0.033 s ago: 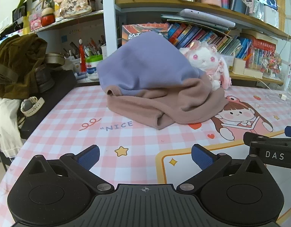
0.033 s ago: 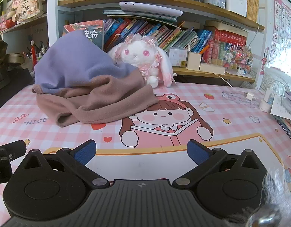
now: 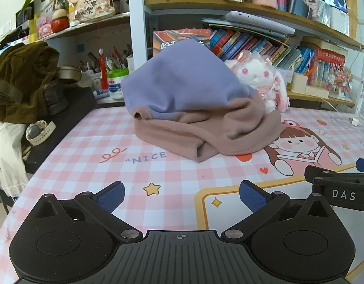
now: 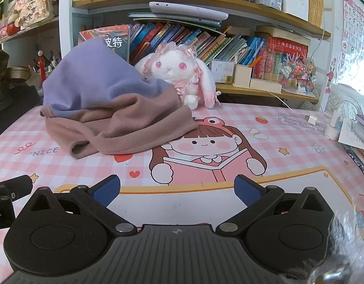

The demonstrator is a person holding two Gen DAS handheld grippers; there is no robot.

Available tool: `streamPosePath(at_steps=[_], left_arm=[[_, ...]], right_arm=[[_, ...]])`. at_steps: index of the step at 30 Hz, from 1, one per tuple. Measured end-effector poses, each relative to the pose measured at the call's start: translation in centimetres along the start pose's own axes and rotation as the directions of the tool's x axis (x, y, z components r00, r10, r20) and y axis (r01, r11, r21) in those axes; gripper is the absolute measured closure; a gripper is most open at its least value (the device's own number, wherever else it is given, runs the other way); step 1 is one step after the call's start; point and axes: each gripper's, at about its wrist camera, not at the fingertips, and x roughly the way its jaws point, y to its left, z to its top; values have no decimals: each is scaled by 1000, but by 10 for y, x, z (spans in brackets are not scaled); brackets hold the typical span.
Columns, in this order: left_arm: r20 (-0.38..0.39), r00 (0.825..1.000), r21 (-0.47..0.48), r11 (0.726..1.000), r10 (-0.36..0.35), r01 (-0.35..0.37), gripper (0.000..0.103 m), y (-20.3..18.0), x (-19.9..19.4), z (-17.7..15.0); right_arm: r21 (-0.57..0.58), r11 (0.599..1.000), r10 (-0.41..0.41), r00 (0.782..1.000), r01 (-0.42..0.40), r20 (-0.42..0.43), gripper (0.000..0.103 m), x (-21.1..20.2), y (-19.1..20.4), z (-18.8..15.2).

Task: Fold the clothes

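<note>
A crumpled garment, lilac on top (image 3: 182,87) and dusty pink below (image 3: 219,130), lies in a heap at the back of the pink checked table mat (image 3: 139,172). It also shows in the right wrist view (image 4: 111,108). My left gripper (image 3: 181,195) is open and empty, low over the mat, well short of the heap. My right gripper (image 4: 177,190) is open and empty over the cartoon girl print, to the right of the heap. Its side shows at the right edge of the left wrist view (image 3: 338,184).
A white plush rabbit (image 4: 175,75) sits right behind the heap. Bookshelves (image 4: 229,40) line the back. A dark chair with an olive jacket (image 3: 21,80) and a watch (image 3: 38,130) stands at the left table edge. A white charger plug and cable (image 4: 312,119) and stacked books (image 4: 361,137) lie at the right.
</note>
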Motion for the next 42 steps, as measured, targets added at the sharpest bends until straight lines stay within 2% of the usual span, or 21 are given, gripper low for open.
streamPosePath(at_steps=[42], left_arm=[[-16,1000,-30,999,24,-25,0,5,7,2]], right_arm=[[7,1000,-1,1000,1,-10,0,7,-3,0]])
